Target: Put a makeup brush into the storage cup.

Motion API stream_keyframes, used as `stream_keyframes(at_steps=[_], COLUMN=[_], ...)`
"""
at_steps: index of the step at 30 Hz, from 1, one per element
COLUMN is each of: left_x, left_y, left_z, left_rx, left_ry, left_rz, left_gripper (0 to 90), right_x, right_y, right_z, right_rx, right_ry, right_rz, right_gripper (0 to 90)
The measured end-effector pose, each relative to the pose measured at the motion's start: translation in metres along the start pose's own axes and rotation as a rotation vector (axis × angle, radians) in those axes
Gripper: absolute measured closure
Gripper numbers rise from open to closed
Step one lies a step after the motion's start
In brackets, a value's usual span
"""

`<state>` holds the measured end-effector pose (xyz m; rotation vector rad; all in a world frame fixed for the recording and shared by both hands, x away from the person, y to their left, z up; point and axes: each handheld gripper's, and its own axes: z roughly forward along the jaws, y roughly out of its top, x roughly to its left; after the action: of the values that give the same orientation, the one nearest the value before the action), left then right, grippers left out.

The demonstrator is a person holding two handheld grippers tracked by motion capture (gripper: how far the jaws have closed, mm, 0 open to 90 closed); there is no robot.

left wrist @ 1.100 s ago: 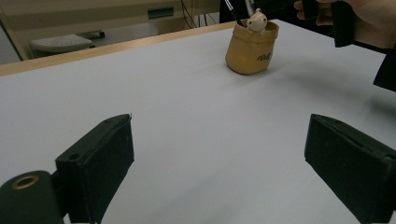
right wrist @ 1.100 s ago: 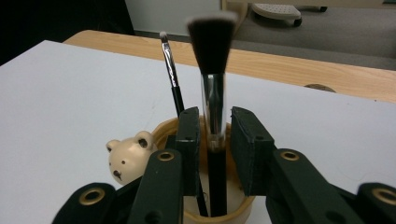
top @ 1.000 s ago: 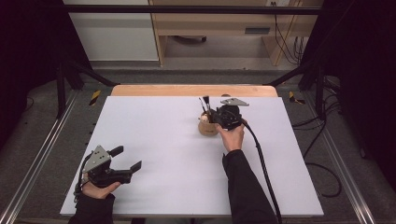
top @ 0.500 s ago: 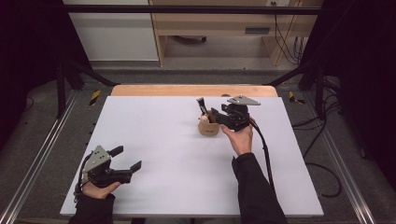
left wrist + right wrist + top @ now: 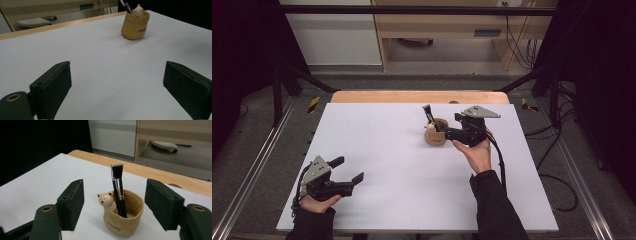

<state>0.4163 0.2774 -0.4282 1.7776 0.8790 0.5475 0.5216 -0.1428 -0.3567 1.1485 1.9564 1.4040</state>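
Makeup brush (image 5: pixel 117 191) standing handle-down in the little tan cup (image 5: pixel 124 218), bristles up, leaning against the rim beside the bear figure (image 5: pixel 106 200) moulded there (a sensible rest: the cup wall props the handle and keeps the bristles off the table). Cup itself upright on the white table (image 5: pixel 402 165), toward the far edge and a little right of the middle.

Right gripper (image 5: pixel 451 133) just beside the cup, on its right, jaws having just been opening and now spread wide; seen from the right gripper view, pads flanking the cup at a distance, pressing on neither cup nor brush. Probably a release, judging by the gap: brush delivered, grip let go so nothing tips.

Left gripper (image 5: pixel 348 170) well apart from the cup, near the table's front left corner, jaws spread and empty, pointed roughly toward the cup (image 5: pixel 135 26) (parked out of the way, no part to play in a one-handed placement).
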Motion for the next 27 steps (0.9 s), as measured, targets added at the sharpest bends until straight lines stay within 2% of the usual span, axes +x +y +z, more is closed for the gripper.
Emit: stream_keyframes(at_steps=[1, 4, 9, 15, 27], left_x=[0.0, 0.0, 0.0, 0.0, 0.0], left_y=[0.0, 0.0, 0.0, -0.001, -0.001], left_z=[0.0, 0.0, 0.001, 0.0, 0.001], left_rx=[0.001, 0.002, 0.002, 0.002, 0.004], left_ry=[0.0, 0.0, 0.003, 0.004, 0.007], left_rz=[0.001, 0.001, -0.001, -0.004, -0.004], left_gripper=[7.3, 7.3, 7.3, 7.2, 7.1], right_x=[0.0, 0.001, 0.002, 0.004, 0.002], right_y=[-0.001, -0.002, -0.006, -0.013, -0.032], right_z=[-0.004, -0.011, -0.022, -0.036, -0.059], right_rx=[-0.004, -0.001, -0.009, -0.016, -0.027], right_ry=[0.002, 0.004, 0.028, 0.029, 0.034], right_rz=[-0.004, -0.027, -0.036, -0.065, -0.063], right_gripper=[26.9, 24.1, 19.5, 13.4, 8.0])
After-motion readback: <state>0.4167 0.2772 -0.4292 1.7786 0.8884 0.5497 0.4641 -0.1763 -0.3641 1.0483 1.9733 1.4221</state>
